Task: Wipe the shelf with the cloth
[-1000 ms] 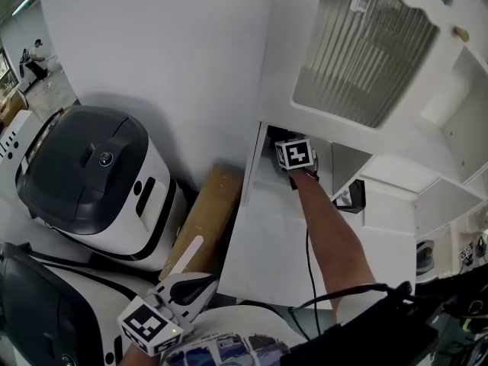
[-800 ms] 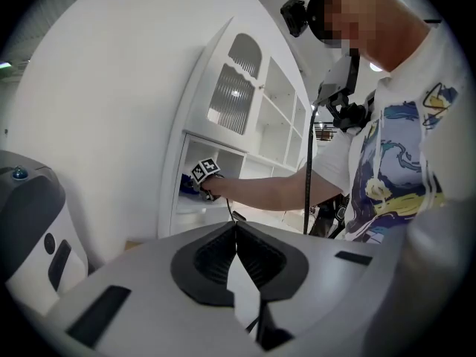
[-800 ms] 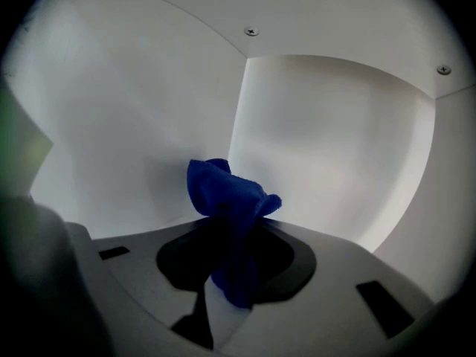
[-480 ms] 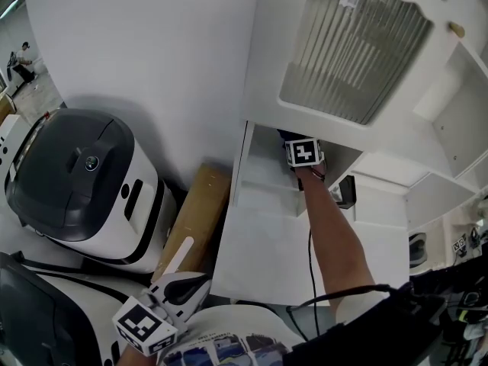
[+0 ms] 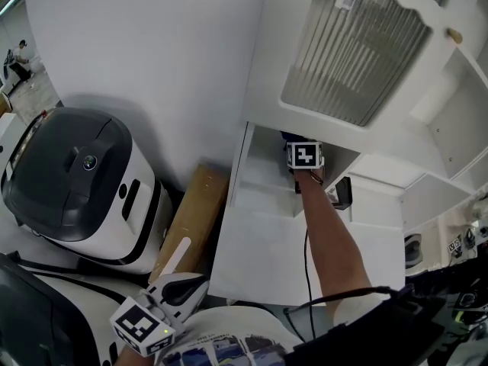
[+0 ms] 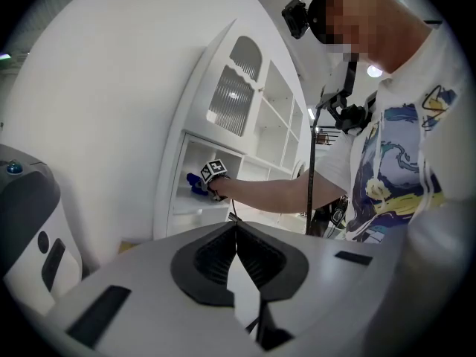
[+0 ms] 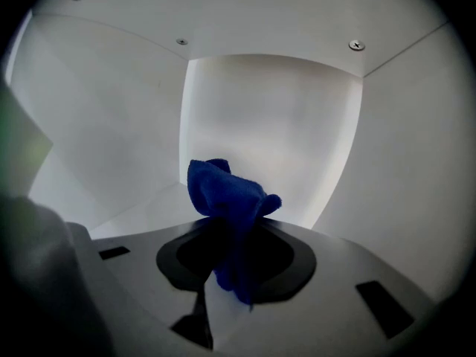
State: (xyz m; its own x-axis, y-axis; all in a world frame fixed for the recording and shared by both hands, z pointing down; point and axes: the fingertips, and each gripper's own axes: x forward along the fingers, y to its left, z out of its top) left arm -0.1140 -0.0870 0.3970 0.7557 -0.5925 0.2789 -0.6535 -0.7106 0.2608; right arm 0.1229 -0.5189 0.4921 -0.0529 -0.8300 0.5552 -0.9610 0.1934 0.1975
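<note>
Blue cloth (image 7: 227, 195) bunched between the clamped jaws of the right hand-held gripper (image 7: 232, 262), inside a white shelf (image 7: 137, 213) compartment. Left hand-held gripper (image 6: 238, 229) sits low, jaws together, empty.

- Cloth (image 7: 227, 195): blue, soft, fuzzy fabric, matt.
- Shelf (image 7: 137, 213): smooth white painted board.
- Door panel (image 5: 358, 56) above the shelf: ribbed glass.
- Board (image 5: 194, 219) left of the shelf: matt brown.

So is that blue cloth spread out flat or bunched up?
Bunched up. The blue fabric cloth is a crumpled wad pinched in the right tool, puffing out beyond its tips inside the white cabinet shelf.
</note>
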